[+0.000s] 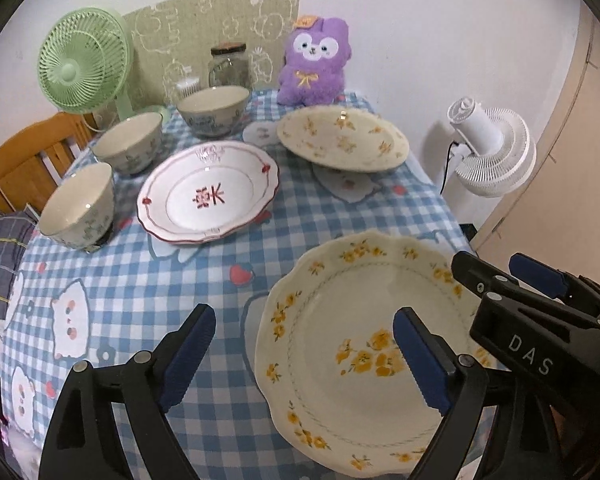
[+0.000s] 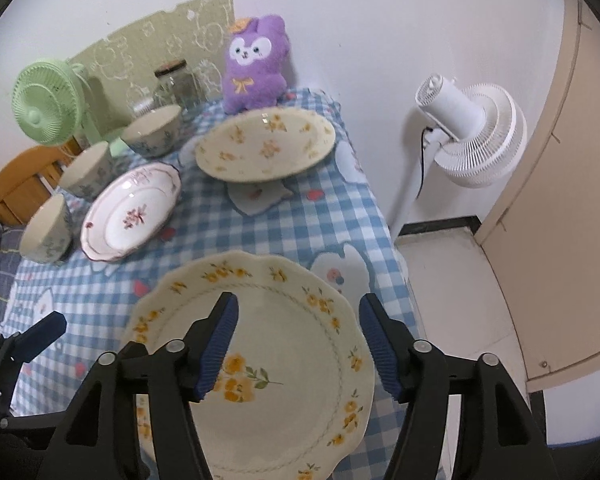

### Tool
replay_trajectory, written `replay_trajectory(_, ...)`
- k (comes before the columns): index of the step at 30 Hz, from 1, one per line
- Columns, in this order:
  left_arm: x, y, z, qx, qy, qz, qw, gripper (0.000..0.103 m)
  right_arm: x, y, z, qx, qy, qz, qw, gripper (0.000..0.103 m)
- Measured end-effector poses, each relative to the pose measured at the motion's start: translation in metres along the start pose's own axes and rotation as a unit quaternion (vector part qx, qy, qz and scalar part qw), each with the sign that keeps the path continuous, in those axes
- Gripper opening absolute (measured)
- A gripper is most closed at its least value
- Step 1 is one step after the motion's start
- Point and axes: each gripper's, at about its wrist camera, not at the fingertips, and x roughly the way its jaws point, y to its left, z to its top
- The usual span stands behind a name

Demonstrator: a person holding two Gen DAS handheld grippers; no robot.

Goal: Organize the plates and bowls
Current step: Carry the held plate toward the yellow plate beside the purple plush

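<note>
Nearest plate (image 1: 364, 352), cream with a scalloped rim and yellow flower sprigs, lies flat on the checked tablecloth (image 1: 140, 280) at the near right corner of the table, close to the edge. Both grippers hang above it and neither touches it. The left gripper (image 1: 304, 356) has its jaws wide, one pad over the cloth and one over the plate's well, with nothing between them. The right gripper (image 2: 298, 344) has its jaws parted to a middling width over the plate's middle, also empty. Judged from this, the plate lies free where it rests, and the open jaws suit a release or an approach; which, the views do not say.

Beyond it, a second plate of the same yellow-flower pattern (image 1: 342, 138) sits at the far right, its near rim raised — it seems propped on something hidden beneath, so it may rock if pressed. At centre left is a white plate with a red border and red character (image 1: 210, 194); its doubled rim suggests a stack of two, though this is unclear.

Three pale bowls with grey-blue motifs run along the left edge — near bowl (image 1: 78, 204), middle bowl (image 1: 130, 142), far bowl (image 1: 214, 110) — well apart and unstacked. Like pieces are not yet gathered, so the sorting appears early.
</note>
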Motion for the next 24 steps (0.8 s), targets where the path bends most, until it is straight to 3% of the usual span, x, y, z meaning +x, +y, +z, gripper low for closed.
replay_trajectory(7,-0.032,-0.005,0.014,-0.013,-0.026,0.012,0.9995,0.092,-0.036,0.009,0.018,-0.015,-0.033,0.016,0.999,0.073)
replay_trajectory(12,-0.054,-0.004,0.026,-0.004,-0.044,0.01,0.999,0.092,-0.061,0.019,0.028,-0.017,-0.057,0.016,0.998,0.082)
replay_trajectory(17,-0.071,0.003,0.038,0.009,-0.06,-0.001,0.9981,0.092,-0.081,0.027,0.036,-0.001,-0.077,0.006,0.997,0.09)
replay_trajectory(24,-0.086,0.014,0.056,0.025,-0.067,-0.021,0.9972,0.092,-0.1,0.036,0.048,0.035,-0.088,-0.002,0.995,0.092)
